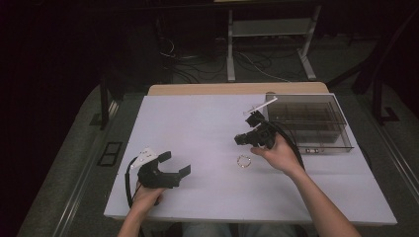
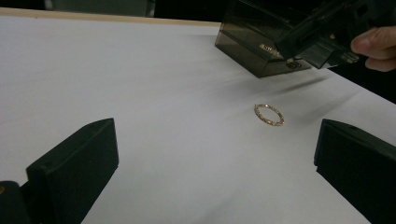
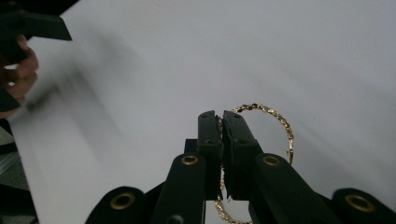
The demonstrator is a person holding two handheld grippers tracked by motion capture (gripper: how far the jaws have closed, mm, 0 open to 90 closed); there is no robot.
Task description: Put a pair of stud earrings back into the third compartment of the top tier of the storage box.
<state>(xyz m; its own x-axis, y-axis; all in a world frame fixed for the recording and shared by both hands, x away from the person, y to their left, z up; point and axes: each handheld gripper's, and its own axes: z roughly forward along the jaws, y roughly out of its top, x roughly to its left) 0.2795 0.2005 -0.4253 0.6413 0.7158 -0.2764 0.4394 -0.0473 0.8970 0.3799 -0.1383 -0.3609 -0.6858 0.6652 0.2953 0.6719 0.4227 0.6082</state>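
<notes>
Nearest us, our left gripper [image 1: 174,164] rests low on the white table [image 1: 197,123] with its jaws spread wide and holding nothing. Our right gripper [image 3: 221,122] has its jaws pressed together on a gold chain bracelet [image 3: 275,123], while a second gold bracelet [image 1: 244,161] lies on the table between the two grippers. A smoky clear compartment box [image 1: 316,123] sits at the table's far right, with cables [image 1: 197,66] on the dim floor beyond.
</notes>
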